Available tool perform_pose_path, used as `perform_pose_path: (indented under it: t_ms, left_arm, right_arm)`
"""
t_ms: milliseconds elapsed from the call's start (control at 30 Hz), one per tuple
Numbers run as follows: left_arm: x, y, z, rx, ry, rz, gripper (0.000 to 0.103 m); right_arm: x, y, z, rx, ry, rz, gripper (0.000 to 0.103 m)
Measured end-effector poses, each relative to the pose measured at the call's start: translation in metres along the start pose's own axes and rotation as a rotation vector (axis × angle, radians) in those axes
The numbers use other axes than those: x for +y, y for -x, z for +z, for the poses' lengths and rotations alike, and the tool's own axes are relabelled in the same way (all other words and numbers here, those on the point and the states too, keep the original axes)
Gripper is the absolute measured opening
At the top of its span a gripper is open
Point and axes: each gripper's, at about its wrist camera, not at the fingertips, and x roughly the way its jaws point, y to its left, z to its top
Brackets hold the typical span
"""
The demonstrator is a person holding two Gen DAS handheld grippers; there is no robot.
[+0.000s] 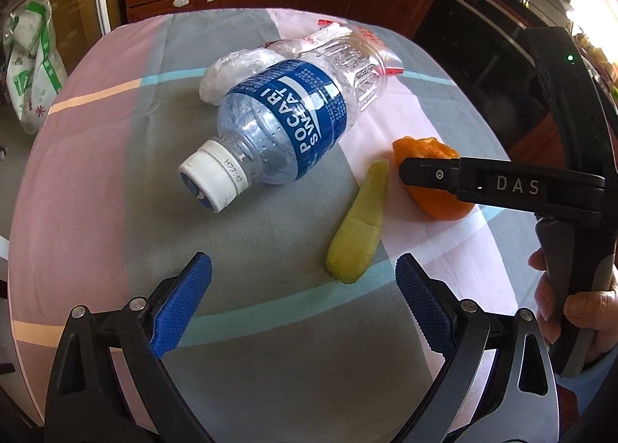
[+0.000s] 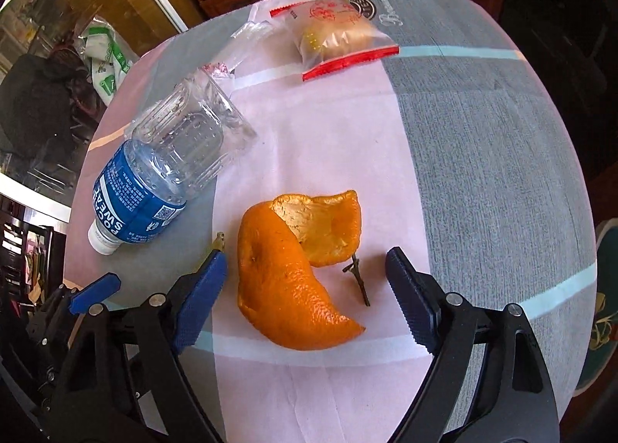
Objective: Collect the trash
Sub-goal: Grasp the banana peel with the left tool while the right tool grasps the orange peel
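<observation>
On the cloth [image 2: 483,157], curled orange peel [image 2: 293,280]

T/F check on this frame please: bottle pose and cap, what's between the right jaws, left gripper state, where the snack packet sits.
1. The plastic bottle lies on its side with its white cap on. True.
2. The right gripper is clamped on the bottle. False: its pads stand apart on either side of the orange peel, not pressing it.
3. The left gripper is open with nothing between its pads. True.
4. The yellow-green peel strip lies on top of the bottle. False: it lies on the tablecloth between the bottle and the orange peel.
5. The red-edged snack packet sits beyond the bottle's base, toward the far edge. True.
</observation>
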Motion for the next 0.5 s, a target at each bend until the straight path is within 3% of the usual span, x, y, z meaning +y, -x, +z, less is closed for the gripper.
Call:
perform_pose_path:
  t_ms: [133, 200, 300, 367, 500]
  left_arm:
    - [-0.004, -0.004, -0.001, 0.007, -0.015, 0.022, 0.096]
    - [-0.009, -0.006, 0.0, 0.007, -0.032, 0.024, 0.096]
    - [-0.018, -0.009, 0.0, 0.007, -0.067, 0.033, 0.094]
    - [-0.025, -0.01, 0.0, -0.001, -0.103, 0.06, 0.081]
    - [-0.037, -0.015, 0.0, -0.006, -0.184, 0.103, 0.072]
  right_arm:
    - [0.008, 0.002, 0.002, -0.018, 0.058, -0.027, 0.042]
    - [0.01, 0.008, 0.002, -0.037, 0.082, -0.034, 0.035]
    - [0.0, 0.015, 0.0, -0.021, 0.051, 0.014, 0.031]
    - [-0.009, 0.018, -0.004, -0.017, 0.032, 0.016, 0.03]
    - [-0.032, 0.019, -0.011, 0.01, -0.035, 0.049, 0.03]
